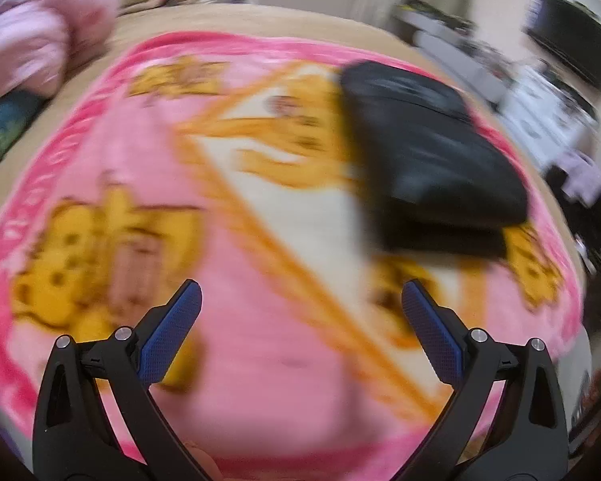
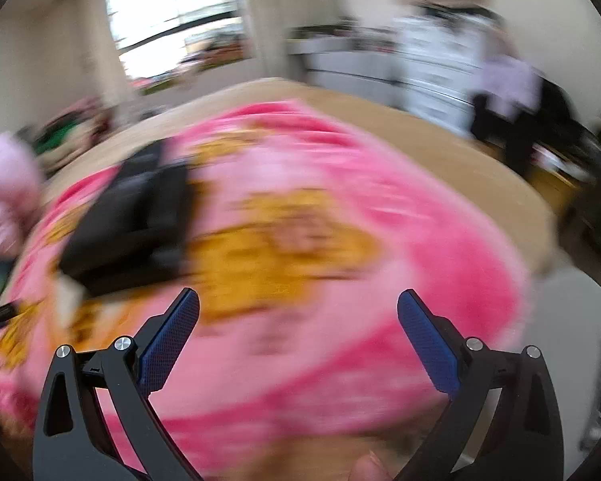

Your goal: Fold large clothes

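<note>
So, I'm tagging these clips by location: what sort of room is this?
Most likely a bedroom at home. A pink blanket covers a wide tan bed, with a folded black garment on it, a window behind, and white drawers along the wall.

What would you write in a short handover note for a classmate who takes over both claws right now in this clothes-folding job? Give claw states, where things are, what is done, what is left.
Left claw: open, empty, above the pink cartoon blanket.
Right claw: open, empty, above the same blanket, nearer its edge.
Black garment: lies on the blanket in a compact, folded-looking bundle, ahead and to the right of the left claw, ahead and to the left of the right claw. Neither claw touches it.
Done: the black garment looks folded, though blur hides the detail.
Left: probably check the fold. A pink padded garment lies at the bed's far left and may be next.
</note>
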The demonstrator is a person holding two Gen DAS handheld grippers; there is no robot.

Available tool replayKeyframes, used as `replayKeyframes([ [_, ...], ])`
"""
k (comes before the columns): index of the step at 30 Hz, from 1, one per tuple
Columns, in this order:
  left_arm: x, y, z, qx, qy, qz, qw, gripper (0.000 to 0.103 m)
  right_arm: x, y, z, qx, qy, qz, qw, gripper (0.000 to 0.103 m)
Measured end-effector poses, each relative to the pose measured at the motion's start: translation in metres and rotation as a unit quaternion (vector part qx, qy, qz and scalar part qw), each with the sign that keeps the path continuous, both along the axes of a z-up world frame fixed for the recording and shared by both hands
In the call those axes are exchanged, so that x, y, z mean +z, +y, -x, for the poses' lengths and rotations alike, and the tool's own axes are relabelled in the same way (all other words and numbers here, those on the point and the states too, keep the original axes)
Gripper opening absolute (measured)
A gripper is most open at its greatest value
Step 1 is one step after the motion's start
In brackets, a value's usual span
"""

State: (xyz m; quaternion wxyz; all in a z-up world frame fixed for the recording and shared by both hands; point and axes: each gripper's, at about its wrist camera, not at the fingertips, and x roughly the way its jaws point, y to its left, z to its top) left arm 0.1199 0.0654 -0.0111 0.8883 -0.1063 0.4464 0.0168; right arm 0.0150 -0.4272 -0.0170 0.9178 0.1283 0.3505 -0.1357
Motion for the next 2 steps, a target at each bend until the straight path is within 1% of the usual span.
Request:
replayKeyframes([
  [1, 0.001, 0.021, -0.002, 0.021, 0.0, -0.01, 0.9997, 0.094, -0.008, -0.027, 0.004, -0.037, 0.007, 0.005, 0.999, 0.098],
  [2, 0.001, 0.052, -0.004, 0.051, 0.001, -0.025, 0.9984, 0.094, -0.02, -0.065, 0.009, -0.09, 0.028, 0.012, 0.995, 0.098],
])
